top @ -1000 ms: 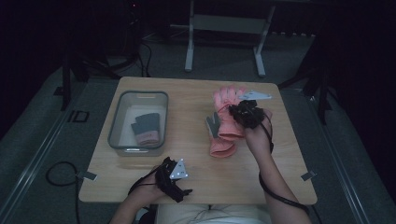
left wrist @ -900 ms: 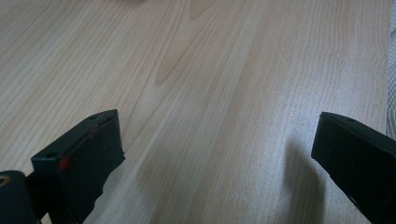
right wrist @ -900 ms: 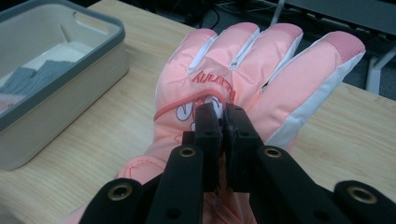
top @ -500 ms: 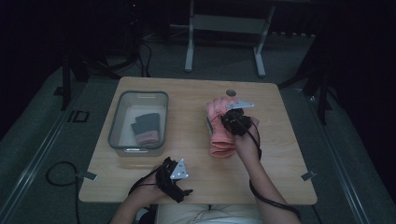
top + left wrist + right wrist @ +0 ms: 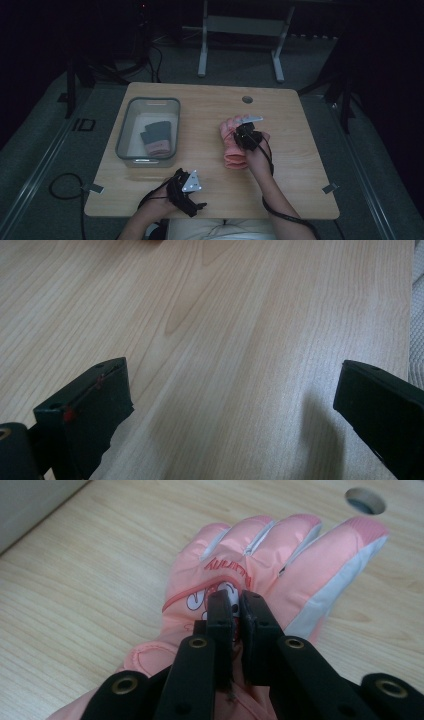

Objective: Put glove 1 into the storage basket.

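Glove pinched and pulled toward the person

Glove [image 5: 260, 570], the pink one, has moved nearer to the front of the table [image 5: 210, 107] than a second ago, so it seems on its way to the bin [image 5: 148, 131]. Right gripper [image 5: 236, 607] holds its back fabric between nearly closed jaws, forearm reaching forward. Left gripper [image 5: 186, 192] rests at the front edge, jaws wide open and empty
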A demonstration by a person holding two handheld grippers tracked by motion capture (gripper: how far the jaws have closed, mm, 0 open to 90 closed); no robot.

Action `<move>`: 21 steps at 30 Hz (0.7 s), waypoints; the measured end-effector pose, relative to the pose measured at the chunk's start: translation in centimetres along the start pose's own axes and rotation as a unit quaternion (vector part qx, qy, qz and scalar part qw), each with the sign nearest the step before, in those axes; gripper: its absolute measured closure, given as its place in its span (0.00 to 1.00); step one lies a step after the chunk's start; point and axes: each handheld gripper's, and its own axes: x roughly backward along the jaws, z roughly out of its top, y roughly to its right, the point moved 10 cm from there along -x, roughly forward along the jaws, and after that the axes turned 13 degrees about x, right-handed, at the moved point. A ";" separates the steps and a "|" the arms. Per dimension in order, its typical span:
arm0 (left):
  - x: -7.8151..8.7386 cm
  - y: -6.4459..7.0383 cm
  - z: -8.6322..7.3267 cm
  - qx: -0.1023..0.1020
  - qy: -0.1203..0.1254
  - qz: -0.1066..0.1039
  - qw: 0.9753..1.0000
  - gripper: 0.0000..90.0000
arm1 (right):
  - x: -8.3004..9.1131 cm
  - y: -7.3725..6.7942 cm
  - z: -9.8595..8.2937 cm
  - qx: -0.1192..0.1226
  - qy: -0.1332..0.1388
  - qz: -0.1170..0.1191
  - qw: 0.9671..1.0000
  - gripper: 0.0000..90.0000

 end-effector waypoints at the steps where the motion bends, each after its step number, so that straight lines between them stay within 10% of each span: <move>1: 0.0 0.0 0.1 0.002 0.002 -0.002 1.000 0.02 | -0.3 -0.1 -0.2 -0.002 -0.001 0.005 1.000 0.92; 11: 0.3 0.1 1.2 0.014 0.016 0.013 1.000 0.02 | 1.6 0.2 1.0 0.008 0.033 0.004 0.999 0.78; 21: 1.8 -0.2 4.4 0.075 0.062 0.040 0.994 0.05 | 4.2 2.0 2.1 0.014 0.062 -0.002 0.998 0.75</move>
